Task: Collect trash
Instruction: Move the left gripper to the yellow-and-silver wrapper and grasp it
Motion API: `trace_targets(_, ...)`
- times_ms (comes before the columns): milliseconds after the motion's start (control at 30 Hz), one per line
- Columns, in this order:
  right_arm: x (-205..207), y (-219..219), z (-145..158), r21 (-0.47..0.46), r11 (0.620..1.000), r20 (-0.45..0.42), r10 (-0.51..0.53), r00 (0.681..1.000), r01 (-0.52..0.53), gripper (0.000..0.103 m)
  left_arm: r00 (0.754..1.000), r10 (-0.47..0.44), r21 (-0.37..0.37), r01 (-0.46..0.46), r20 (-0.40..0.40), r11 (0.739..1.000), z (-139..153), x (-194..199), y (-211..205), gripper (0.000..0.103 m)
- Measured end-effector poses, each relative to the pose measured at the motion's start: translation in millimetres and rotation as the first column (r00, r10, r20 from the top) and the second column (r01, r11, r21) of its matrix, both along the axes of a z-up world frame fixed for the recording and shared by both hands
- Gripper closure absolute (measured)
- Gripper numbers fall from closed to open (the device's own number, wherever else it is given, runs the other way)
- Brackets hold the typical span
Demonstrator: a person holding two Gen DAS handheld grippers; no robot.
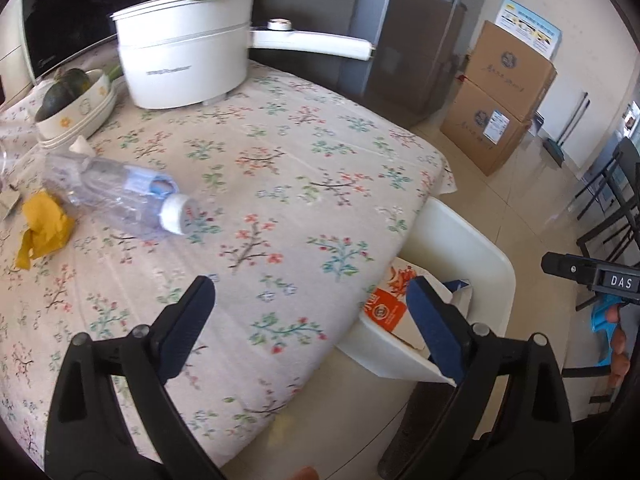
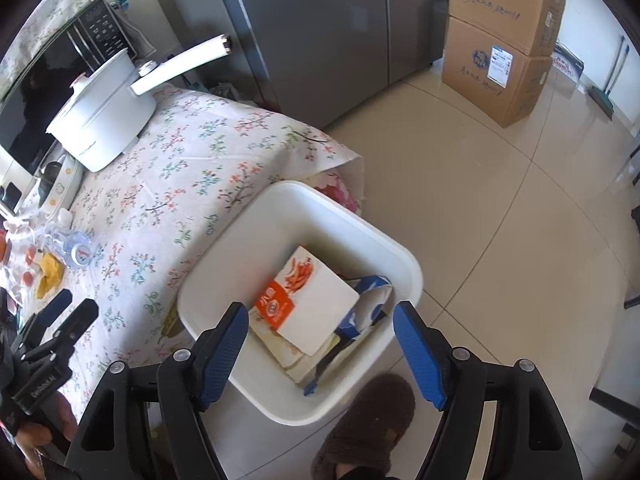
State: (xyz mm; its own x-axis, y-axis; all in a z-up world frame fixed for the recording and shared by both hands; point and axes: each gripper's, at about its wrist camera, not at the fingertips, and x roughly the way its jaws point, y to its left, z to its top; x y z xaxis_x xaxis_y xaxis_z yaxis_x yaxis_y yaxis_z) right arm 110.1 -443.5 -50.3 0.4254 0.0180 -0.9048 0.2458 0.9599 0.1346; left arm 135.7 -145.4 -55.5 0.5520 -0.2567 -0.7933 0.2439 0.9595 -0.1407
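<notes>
Left wrist view: plastic bottle (image 1: 116, 196) lies at ten o'clock from the left gripper (image 1: 312, 320), whose jaws are spread and hold nothing.

It rests on its side on the flowered tablecloth (image 1: 280, 168), long axis from ten toward four o'clock, white cap (image 1: 175, 213) nearest the claw, yellow scrap (image 1: 42, 226) beside it. Right gripper (image 2: 320, 344), likewise released and bare, hovers over the white bin (image 2: 400, 256) of cartons, farther off; the left looks better placed.

A white electric pot (image 1: 184, 68) and stacked floral bowls (image 1: 76, 114) are set on the flowered tablecloth (image 1: 288, 168); two cardboard boxes (image 2: 500, 40) are stacked by the wall.
</notes>
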Motion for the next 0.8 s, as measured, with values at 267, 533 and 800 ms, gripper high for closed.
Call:
trace_targets(267, 23, 60, 15, -0.002, 0.996, 0.042, 0.086, 0.995, -0.086, 0.023, 0.981, 0.195, 0.006, -0.195, 0.001, 0.981, 13, 7, 82, 0.007)
trace_targets(533, 43, 113, 16, -0.001, 0.989, 0.043, 0.15, 0.988, -0.15, 0.022, 0.946, 0.324, 0.012, -0.324, -0.016, 0.946, 9, 28, 153, 0.007)
trace_targets(800, 56, 143, 14, 0.001, 0.984, 0.037, 0.179, 0.983, -0.179, 0.022, 0.89, 0.442, -0.058, -0.45, -0.107, 0.891, -17, 54, 212, 0.032)
